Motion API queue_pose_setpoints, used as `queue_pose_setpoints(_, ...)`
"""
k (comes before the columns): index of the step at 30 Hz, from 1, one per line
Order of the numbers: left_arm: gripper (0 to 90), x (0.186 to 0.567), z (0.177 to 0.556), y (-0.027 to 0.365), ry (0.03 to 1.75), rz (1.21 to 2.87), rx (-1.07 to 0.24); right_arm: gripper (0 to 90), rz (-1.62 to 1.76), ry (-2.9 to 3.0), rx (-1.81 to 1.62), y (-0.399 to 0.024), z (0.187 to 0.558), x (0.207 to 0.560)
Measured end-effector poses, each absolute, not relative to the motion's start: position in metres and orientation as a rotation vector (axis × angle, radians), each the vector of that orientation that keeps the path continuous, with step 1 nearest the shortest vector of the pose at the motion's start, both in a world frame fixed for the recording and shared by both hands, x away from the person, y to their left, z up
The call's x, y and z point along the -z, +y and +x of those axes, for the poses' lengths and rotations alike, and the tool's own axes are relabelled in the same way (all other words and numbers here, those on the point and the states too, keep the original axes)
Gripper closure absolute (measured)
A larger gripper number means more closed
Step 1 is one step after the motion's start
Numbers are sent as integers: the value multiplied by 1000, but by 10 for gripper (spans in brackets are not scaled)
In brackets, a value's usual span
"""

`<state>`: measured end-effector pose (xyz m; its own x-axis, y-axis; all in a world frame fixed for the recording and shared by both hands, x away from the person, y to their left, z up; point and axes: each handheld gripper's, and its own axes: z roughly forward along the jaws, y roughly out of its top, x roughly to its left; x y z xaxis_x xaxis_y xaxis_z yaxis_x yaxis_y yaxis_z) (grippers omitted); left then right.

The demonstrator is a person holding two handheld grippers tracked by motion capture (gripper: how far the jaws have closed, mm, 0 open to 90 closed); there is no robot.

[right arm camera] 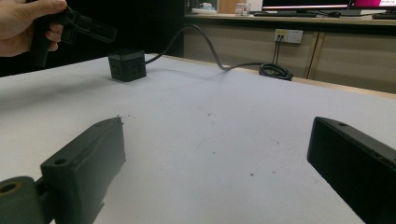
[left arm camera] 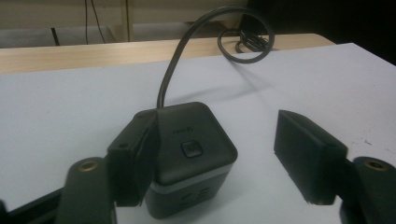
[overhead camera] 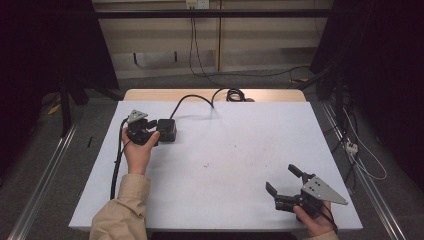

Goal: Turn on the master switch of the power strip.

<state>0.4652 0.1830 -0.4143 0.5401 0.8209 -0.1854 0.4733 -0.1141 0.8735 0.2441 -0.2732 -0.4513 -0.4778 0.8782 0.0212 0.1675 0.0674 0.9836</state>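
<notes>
A black cube-shaped power socket (overhead camera: 167, 130) with a button on top (left arm camera: 189, 149) stands on the white table (overhead camera: 235, 150) at the far left. Its dark cable (overhead camera: 192, 97) runs back to a coil (overhead camera: 234, 94) at the far edge. My left gripper (overhead camera: 154, 131) is open around the cube (left arm camera: 196, 140). One finger (left arm camera: 133, 158) lies against the cube's side, and the other finger (left arm camera: 303, 154) stands well off it. My right gripper (overhead camera: 281, 177) rests open near the front right corner, with bare table between its jaws (right arm camera: 219, 135). From there the cube (right arm camera: 127, 65) and the left gripper (right arm camera: 88, 28) show far off.
A strip of bare wood (overhead camera: 150, 95) edges the table's back. Cables and a white plug block (overhead camera: 352, 147) lie on the floor to the right. A wall socket (right arm camera: 287, 35) sits on the panel behind. Dark curtains flank both sides.
</notes>
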Motion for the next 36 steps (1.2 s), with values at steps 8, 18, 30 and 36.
queue_pose_setpoints(8, 187, 409, 455, 182, 1031, 1813, -398, 37, 1026, 1738, -1463, -269, 246, 451)
queue_pose_setpoints(18, 120, 410, 437, 178, 942, 1818, -332, 37, 1021, 1739, -1463, -270, 245, 450)
queue_pose_setpoints(30, 88, 414, 417, 190, 892, 1823, -304, 37, 1017, 1742, -1467, -269, 245, 450)
queue_pose_setpoints(36, 81, 414, 406, 195, 879, 1818, -301, 37, 1013, 1743, -1469, -269, 245, 450)
